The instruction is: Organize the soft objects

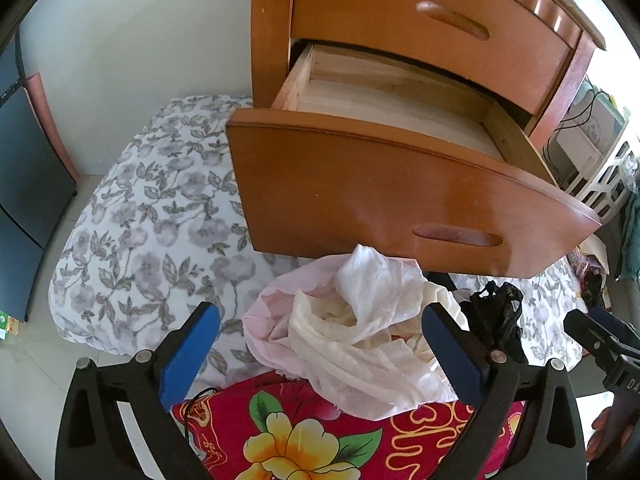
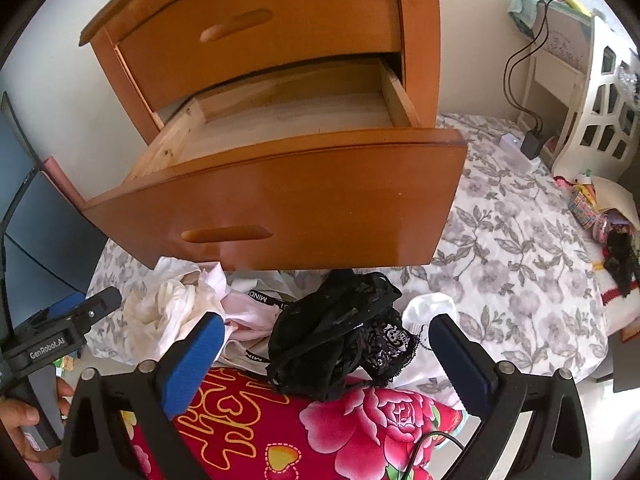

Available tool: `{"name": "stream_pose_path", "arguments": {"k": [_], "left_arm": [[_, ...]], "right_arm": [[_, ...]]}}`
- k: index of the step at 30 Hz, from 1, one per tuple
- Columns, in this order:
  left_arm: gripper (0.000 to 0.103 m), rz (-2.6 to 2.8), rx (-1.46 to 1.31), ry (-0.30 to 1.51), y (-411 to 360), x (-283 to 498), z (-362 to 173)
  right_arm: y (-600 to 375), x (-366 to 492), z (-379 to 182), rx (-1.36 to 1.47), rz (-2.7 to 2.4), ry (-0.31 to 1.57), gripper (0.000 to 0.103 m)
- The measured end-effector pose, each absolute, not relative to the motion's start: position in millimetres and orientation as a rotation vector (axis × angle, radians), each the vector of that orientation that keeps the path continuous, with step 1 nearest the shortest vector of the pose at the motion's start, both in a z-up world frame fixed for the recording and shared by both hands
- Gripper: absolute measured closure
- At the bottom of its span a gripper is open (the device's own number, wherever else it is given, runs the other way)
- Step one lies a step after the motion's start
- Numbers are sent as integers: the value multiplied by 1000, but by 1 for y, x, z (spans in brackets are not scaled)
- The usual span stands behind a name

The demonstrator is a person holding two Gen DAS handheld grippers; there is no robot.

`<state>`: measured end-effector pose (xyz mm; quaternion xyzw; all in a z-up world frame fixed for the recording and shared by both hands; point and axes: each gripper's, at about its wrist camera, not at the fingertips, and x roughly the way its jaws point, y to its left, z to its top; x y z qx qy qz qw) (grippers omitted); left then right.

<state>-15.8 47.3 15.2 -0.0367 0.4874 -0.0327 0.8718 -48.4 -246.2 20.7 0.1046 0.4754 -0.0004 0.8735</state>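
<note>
- Cream lace garment [image 1: 360, 344] crumpled at lower centre of left view, black lace garment [image 2: 340, 340] at lower centre of right view, both on red floral cloth [image 2: 320, 432].
- Left gripper [image 1: 320, 356] jaws wide apart, holding nothing.
- Right gripper [image 2: 326, 360] jaws wide apart, empty.
- Open wooden drawer [image 1: 400, 184] above, bare inside.

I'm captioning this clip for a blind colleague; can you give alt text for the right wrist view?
An open hand-held gripper hovers over a black lace garment lying on a red floral cloth, below a wooden nightstand's pulled-out, empty lower drawer. Cream and pink clothes lie left, on a grey floral sheet.
</note>
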Motion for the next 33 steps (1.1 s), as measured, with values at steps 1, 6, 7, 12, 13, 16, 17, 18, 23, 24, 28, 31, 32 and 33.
{"name": "stream_pose_path", "arguments": {"k": [1, 6, 7, 12, 13, 16, 17, 18, 23, 24, 28, 31, 32, 33], "left_arm": [[2, -68, -78, 1010, 48, -18, 16], [2, -73, -84, 957, 51, -33, 21], [2, -75, -83, 950, 51, -35, 22], [2, -85, -66, 900, 48, -46, 36], [2, -87, -63, 890, 48, -47, 39], [2, -88, -61, 863, 47, -52, 46], [2, -93, -63, 862, 47, -54, 46], [2, -95, -63, 862, 47, -56, 47], [2, -95, -57, 838, 45, -65, 50], [2, -98, -55, 834, 44, -66, 51], [2, -84, -36, 813, 40, -69, 53], [2, -76, -14, 801, 37, -74, 53], [2, -83, -18, 795, 37, -76, 54], [2, -87, -25, 785, 38, -79, 54]], "right_arm": [[-246, -50, 22, 219, -5, 984, 0], [-243, -65, 33, 228, -22, 913, 0], [-241, -67, 36, 223, -26, 899, 0], [-233, -72, 49, 196, -29, 871, 0], [-231, -72, 50, 193, -32, 866, 0], [-226, -75, 56, 180, -33, 842, 0], [-225, -77, 57, 175, -33, 836, 0], [-224, -78, 58, 170, -35, 827, 0], [-221, -85, 60, 163, -47, 805, 0], [-221, -86, 60, 161, -49, 801, 0], [-220, -86, 62, 139, -58, 783, 0], [-220, -88, 62, 140, -69, 778, 0], [-220, -89, 62, 142, -76, 775, 0], [-220, -92, 62, 145, -80, 769, 0]]}}
